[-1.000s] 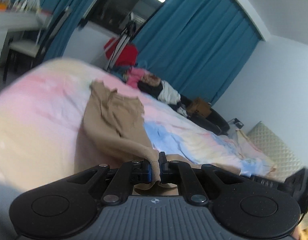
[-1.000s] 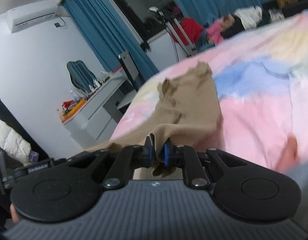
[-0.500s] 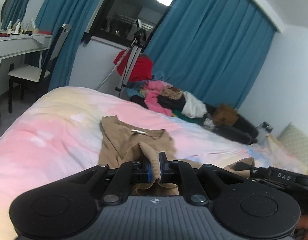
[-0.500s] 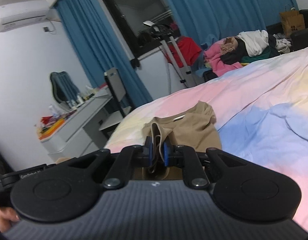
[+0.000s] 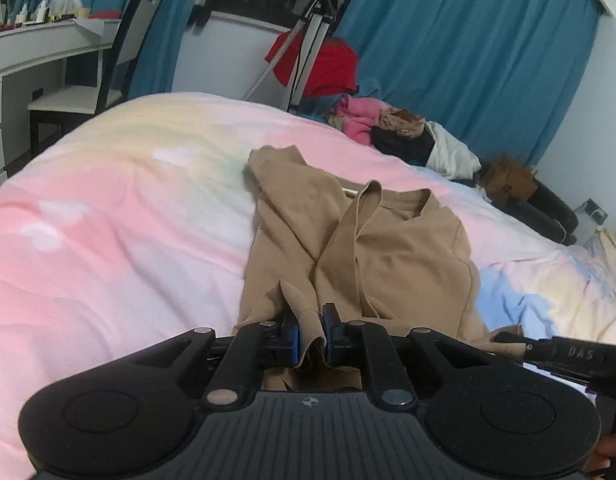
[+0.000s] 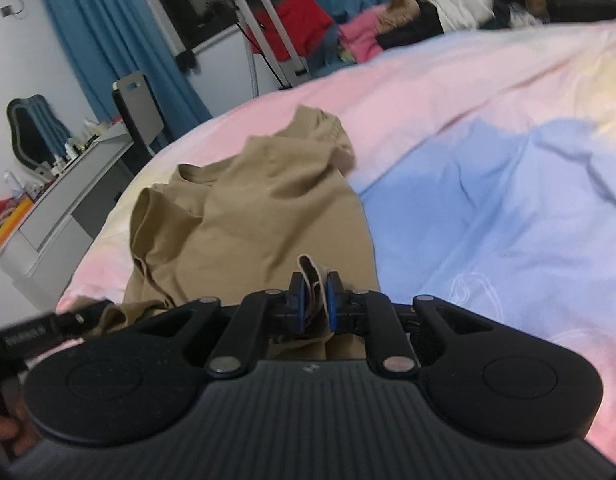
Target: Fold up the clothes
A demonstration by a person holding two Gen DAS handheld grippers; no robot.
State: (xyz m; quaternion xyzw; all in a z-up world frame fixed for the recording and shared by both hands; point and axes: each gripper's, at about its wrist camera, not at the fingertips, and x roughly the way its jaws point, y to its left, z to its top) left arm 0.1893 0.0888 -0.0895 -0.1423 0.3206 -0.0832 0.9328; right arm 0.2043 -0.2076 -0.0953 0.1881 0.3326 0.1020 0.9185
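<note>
A tan long-sleeved top [image 5: 391,248] lies crumpled on the pastel bed cover [image 5: 108,220], collar at the far end and one sleeve draped across its chest. My left gripper [image 5: 309,330] holds the ribbed hem at the near edge. Its jaws are opening, but the pads still touch the cloth. In the right wrist view the same top [image 6: 248,208] spreads ahead, and my right gripper [image 6: 315,300] is shut on another folded bit of hem. Both grippers sit side by side low over the bed, with the other tool's body at the frame edge [image 5: 563,354].
Beyond the bed's far edge lie a pile of mixed clothes [image 5: 387,128], a stand with a red garment [image 5: 319,64] and a cardboard box [image 5: 507,180]. A chair [image 5: 120,40] and a white desk [image 5: 36,48] stand at the left. Blue curtains hang behind.
Both grippers have travelled forward and down over the bed with the hem, nearer the collar. The top now lies bunched shorter. The gap in the left jaws looks slightly wider.
</note>
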